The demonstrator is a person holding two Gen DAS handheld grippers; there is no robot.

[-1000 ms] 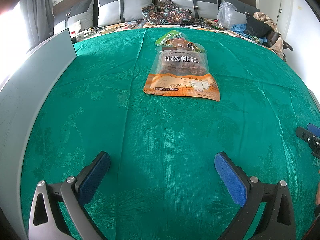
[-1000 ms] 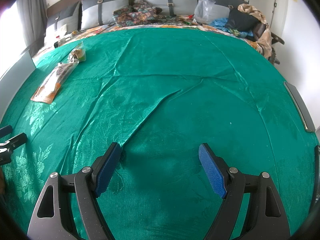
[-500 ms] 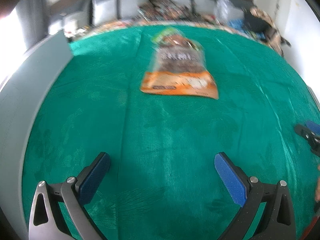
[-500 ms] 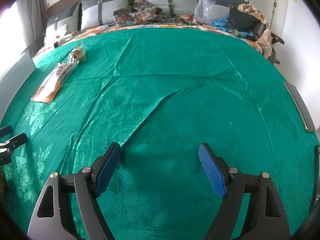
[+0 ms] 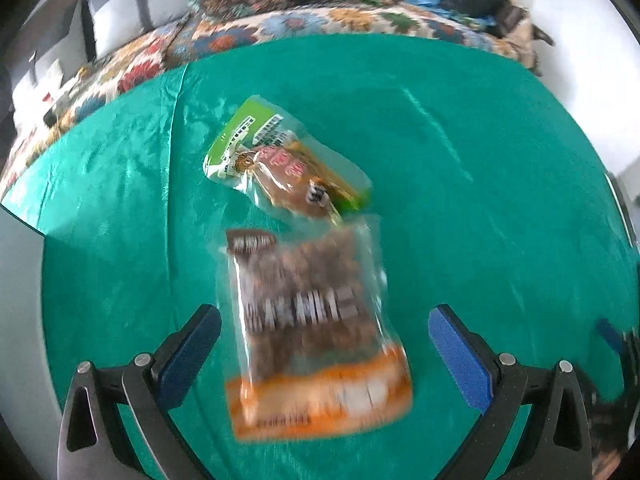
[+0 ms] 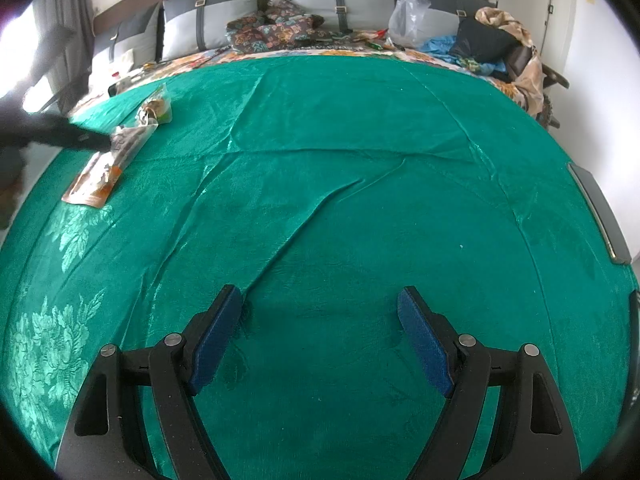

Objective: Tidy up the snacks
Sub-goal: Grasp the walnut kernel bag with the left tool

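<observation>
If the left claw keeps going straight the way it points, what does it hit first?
Most likely the orange walnut bag, lying between the open left claw fingers; blur makes depth uncertain.

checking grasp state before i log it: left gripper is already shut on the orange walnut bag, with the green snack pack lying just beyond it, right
Not quite: the left gripper is open, its jaws spread either side of the orange walnut bag, as the left wrist view shows. The green snack pack does lie just beyond it.

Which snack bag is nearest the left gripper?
The orange-bottomed walnut bag, lying between the open left gripper fingers. The green-topped snack pouch lies beyond it, farther up the green cloth.
</observation>
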